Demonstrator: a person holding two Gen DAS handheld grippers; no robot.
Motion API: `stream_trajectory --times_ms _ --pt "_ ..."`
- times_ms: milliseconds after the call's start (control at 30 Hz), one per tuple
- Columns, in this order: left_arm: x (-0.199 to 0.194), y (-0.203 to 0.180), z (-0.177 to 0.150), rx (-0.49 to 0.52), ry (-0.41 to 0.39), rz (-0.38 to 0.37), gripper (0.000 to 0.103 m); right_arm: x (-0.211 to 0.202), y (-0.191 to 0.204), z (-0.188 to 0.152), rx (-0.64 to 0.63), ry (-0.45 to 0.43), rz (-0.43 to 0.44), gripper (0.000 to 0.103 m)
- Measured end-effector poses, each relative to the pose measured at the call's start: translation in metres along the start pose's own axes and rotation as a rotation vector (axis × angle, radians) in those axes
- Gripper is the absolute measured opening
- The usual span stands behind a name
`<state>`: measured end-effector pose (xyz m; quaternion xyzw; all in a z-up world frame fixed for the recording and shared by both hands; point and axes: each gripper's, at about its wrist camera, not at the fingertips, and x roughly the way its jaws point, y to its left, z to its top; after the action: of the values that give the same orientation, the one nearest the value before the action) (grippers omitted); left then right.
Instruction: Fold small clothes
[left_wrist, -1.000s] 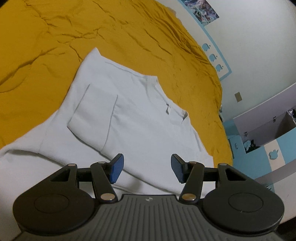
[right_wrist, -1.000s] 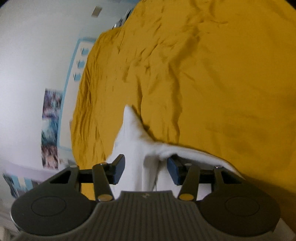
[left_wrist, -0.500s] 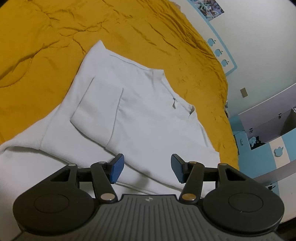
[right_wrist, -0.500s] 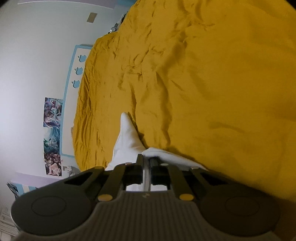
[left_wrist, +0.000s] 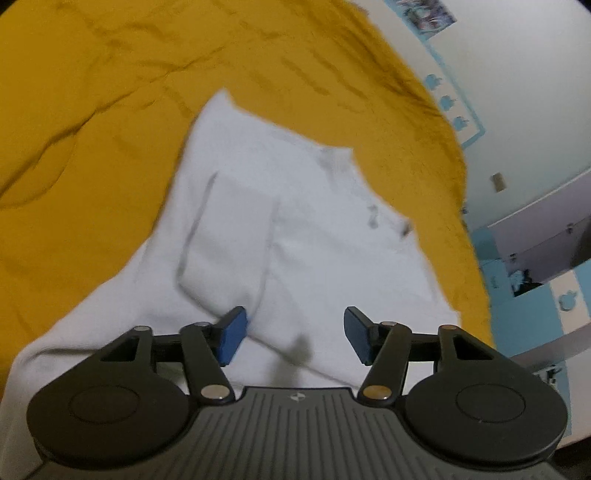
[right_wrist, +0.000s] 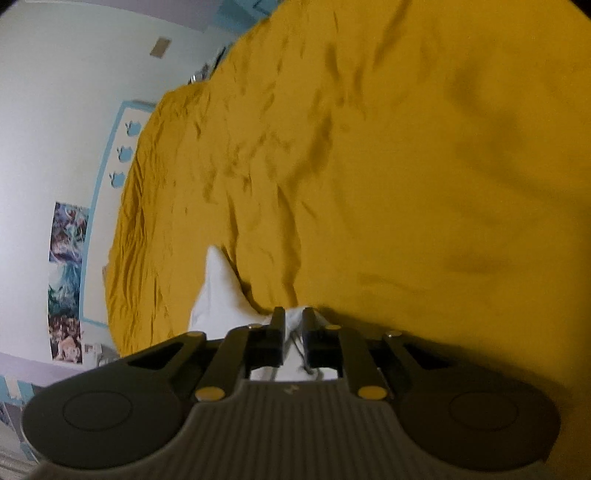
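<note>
Through the left wrist camera, the white T-shirt lay spread on the bed, its mustard cover creased all around. The collar sat toward 1 o'clock of the garment, and 1 sleeve was folded in over the chest, toward 9 o'clock of the middle. The left gripper hung over the cloth nearest the camera with its blue pads spread wide and nothing between them. The picture was smeared, so I could not tell whether the pads touched the fabric.

Through the right wrist camera, the right gripper was pressed nearly together, pinching a bunched edge of the T-shirt. A white point of cloth ran away from the pinch toward 11 o'clock across the bed. A wall with posters filled the 9 o'clock side.

I judged the shirt light, limp and thin. It would sag and crease wherever it went unsupported, and a shallow pinch could slip off 1 layer. A hem, seam or corner looked the surest hold, being thicker there. With 2 holds well apart along the same edge, the panel should travel flat rather than bunch.
</note>
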<state>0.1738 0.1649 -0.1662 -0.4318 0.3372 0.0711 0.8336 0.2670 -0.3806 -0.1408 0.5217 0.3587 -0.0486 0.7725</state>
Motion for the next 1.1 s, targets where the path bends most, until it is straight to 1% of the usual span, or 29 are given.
stream_trajectory --times_ms 67,100,133,167,200,233,267,300,333,400,433,467,500,533,567,667,800,833,900,933,967,1000,1033,1067,1100 --pt "-0.004 -0.010 0.004 0.023 -0.028 -0.040 0.068 -0.008 0.018 -0.002 -0.084 0.002 0.049 0.007" --pt "-0.002 -0.016 0.007 0.034 -0.032 -0.054 0.070 -0.007 0.032 -0.006 -0.147 0.007 0.078 0.010" --pt "0.001 -0.020 0.010 0.042 -0.033 -0.058 0.070 -0.004 0.046 -0.011 -0.210 0.013 0.111 0.014" --pt "0.005 -0.024 0.013 0.048 -0.034 -0.056 0.070 0.001 0.056 -0.017 -0.254 0.025 0.134 0.023" --pt "0.010 -0.026 0.015 0.055 -0.035 -0.054 0.070 0.007 0.063 -0.023 -0.282 0.042 0.149 0.029" --pt "0.016 -0.028 0.018 0.062 -0.039 -0.048 0.070 0.016 0.069 -0.029 -0.302 0.063 0.157 0.029" --pt "0.022 -0.029 0.021 0.073 -0.042 -0.031 0.070 0.024 0.072 -0.034 -0.314 0.077 0.147 0.029" --pt "0.029 -0.030 0.025 0.088 -0.036 0.005 0.070 0.034 0.075 -0.039 -0.334 0.100 0.125 0.028" --pt "0.036 -0.029 0.029 0.101 -0.025 0.033 0.070 0.041 0.077 -0.045 -0.368 0.113 0.112 0.028" --pt "0.045 -0.026 0.035 0.116 -0.010 0.063 0.069 0.054 0.082 -0.054 -0.461 0.127 0.081 0.028" --pt "0.050 -0.022 0.036 0.111 0.004 0.076 0.064 0.060 0.082 -0.058 -0.494 0.141 0.056 0.028" --pt "0.054 -0.017 0.037 0.096 0.016 0.075 0.063 0.064 0.079 -0.059 -0.496 0.138 0.010 0.025" --pt "0.056 -0.013 0.037 0.084 0.023 0.063 0.063 0.069 0.077 -0.057 -0.483 0.123 -0.034 0.014" --pt "0.057 -0.010 0.037 0.083 0.027 0.054 0.063 0.072 0.072 -0.054 -0.467 0.104 -0.072 0.006" --pt "0.057 -0.008 0.036 0.090 0.029 0.046 0.063 0.072 0.066 -0.052 -0.448 0.088 -0.106 0.000" --pt "0.058 -0.006 0.035 0.122 0.036 0.039 0.062 0.073 0.050 -0.046 -0.423 0.099 -0.087 0.000" --pt "0.056 -0.009 0.036 0.151 0.049 0.050 0.062 0.071 0.054 -0.051 -0.460 0.106 -0.095 0.000" --pt "0.054 -0.013 0.038 0.171 0.060 0.056 0.062 0.068 0.052 -0.047 -0.459 0.115 -0.096 0.000" --pt "0.047 -0.025 0.042 0.241 0.088 0.077 0.062 0.065 0.058 -0.041 -0.461 0.148 -0.073 0.000" --pt "0.038 -0.032 0.042 0.289 0.092 0.093 0.062 0.070 0.071 -0.035 -0.466 0.156 -0.054 0.008" --pt "0.024 -0.039 0.041 0.343 0.080 0.109 0.062 0.059 0.077 -0.034 -0.493 0.152 -0.027 0.030" --pt "0.005 -0.045 0.038 0.395 0.052 0.104 0.063 0.042 0.084 -0.034 -0.543 0.121 0.001 0.049" --pt "-0.013 -0.049 0.035 0.433 0.029 0.082 0.065 0.025 0.091 -0.035 -0.596 0.086 0.028 0.053" --pt "-0.031 -0.050 0.032 0.453 0.016 0.058 0.066 0.003 0.097 -0.037 -0.669 0.056 0.068 0.056" --pt "-0.048 -0.051 0.029 0.464 0.006 0.039 0.068 -0.014 0.101 -0.038 -0.718 0.048 0.097 0.056"
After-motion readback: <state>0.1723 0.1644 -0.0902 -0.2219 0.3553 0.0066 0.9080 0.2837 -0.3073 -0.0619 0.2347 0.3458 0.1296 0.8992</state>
